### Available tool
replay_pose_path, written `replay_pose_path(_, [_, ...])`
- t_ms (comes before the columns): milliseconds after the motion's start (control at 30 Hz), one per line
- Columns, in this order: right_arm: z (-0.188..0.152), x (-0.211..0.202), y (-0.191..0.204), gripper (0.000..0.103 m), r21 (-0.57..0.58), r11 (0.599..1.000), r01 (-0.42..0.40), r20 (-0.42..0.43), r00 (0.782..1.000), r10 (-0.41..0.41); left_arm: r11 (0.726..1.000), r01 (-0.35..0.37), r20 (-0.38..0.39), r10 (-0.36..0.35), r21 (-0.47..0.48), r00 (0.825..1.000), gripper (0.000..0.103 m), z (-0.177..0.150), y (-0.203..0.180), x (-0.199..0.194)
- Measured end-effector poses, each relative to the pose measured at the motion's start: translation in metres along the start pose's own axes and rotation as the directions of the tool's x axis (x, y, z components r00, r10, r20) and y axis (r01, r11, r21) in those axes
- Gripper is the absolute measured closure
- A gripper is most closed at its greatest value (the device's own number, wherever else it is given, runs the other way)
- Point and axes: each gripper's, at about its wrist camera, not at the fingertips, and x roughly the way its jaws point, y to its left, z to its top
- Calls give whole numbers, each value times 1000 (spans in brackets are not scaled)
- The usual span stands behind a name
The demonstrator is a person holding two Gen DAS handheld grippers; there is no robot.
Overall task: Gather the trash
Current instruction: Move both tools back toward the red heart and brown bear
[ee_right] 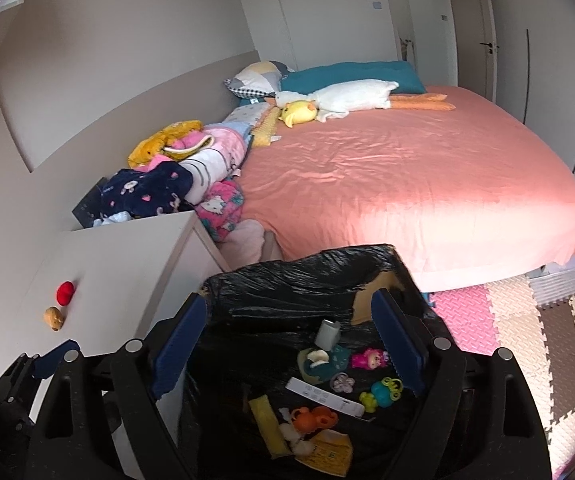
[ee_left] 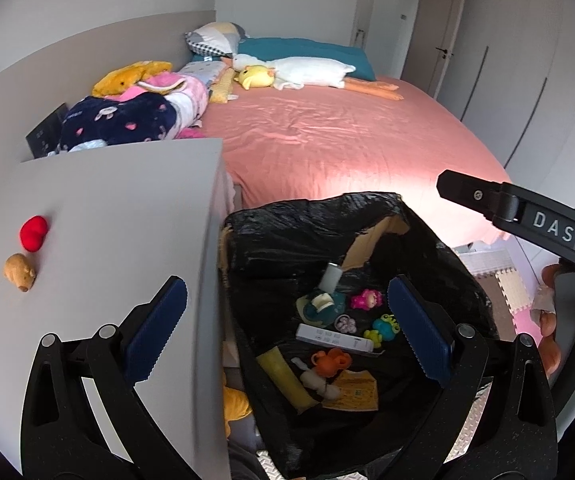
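The left gripper (ee_left: 287, 328) hung released, nothing between its blue pads, over the edge where the white tabletop (ee_left: 119, 208) met the bin. The right gripper (ee_right: 291, 344) was likewise spread and empty, poised above the same black-lined trash bin (ee_right: 287, 280). Inside the bin lay a white remote (ee_right: 325, 396), an orange toy (ee_right: 313, 418), a green-and-blue toy (ee_right: 381, 392), a pink doll (ee_right: 367, 358) and a yellow card (ee_right: 327, 452). On the tabletop sat a red plush piece (ee_left: 34, 232) and, just beside it, a small brown plush (ee_left: 19, 272). Beyond stood the bed (ee_right: 407, 184) with its pink sheet, a long white goose plush (ee_right: 351, 98) and heaped blankets (ee_right: 175, 176).
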Motion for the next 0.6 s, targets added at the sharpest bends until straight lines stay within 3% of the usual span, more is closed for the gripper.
replay_pose_path(600, [-4,47,91,18,-100,991,-86,-33,996,84,985,-124,14,126,-118,992,6,-9,99,-9])
